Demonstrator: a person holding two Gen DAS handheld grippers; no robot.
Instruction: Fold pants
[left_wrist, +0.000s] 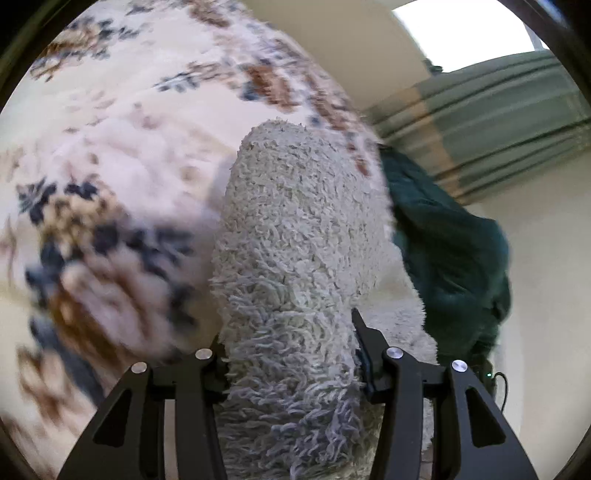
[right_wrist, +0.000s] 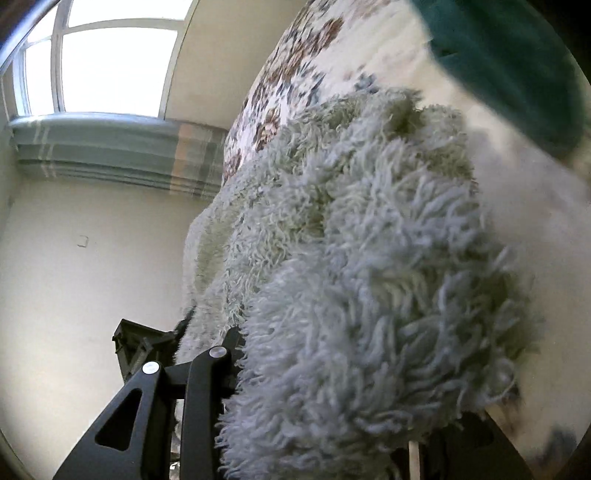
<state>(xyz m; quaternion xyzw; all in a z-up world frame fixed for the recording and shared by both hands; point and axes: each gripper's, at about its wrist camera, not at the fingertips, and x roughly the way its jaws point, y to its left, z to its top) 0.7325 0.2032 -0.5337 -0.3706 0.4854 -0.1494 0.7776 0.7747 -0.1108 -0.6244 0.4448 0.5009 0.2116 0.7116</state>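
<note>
While both hand-held grippers carry it, the shaggy fleece pants (left_wrist: 295, 240) read as soft, thick and floppy, probably light but bulky: judging by the pile, a fold will spring back unless pressed flat, and a thick bunch can creep out of a pinch. Best hold looks like a flat edge such as a waistband or hem, not the puffy middle; neither edge can be made out here. Left hand-held gripper (left_wrist: 291, 350): fingers pinching a rolled tube of the fabric, which runs straight ahead from between them. Right hand-held gripper (right_wrist: 295, 354): only the left finger (right_wrist: 184, 325) shows, the rest is buried under pile, so whether it is clamped cannot be told, though fabric bunches right over it and drapes forward. Pants (right_wrist: 351, 240) look pale grey-white to light sage, long loopy shag, no seams visible. They hang lifted off the floral bedspread (left_wrist: 129, 129), which lies beyond and left of the left hand-held gripper. Dark green cloth (left_wrist: 443, 240) sits ahead-right of it, apart from the pants. Striped curtain (right_wrist: 110, 147) and window (right_wrist: 110, 55) lie far ahead-left of the right one. Frames motion-blurred.
</note>
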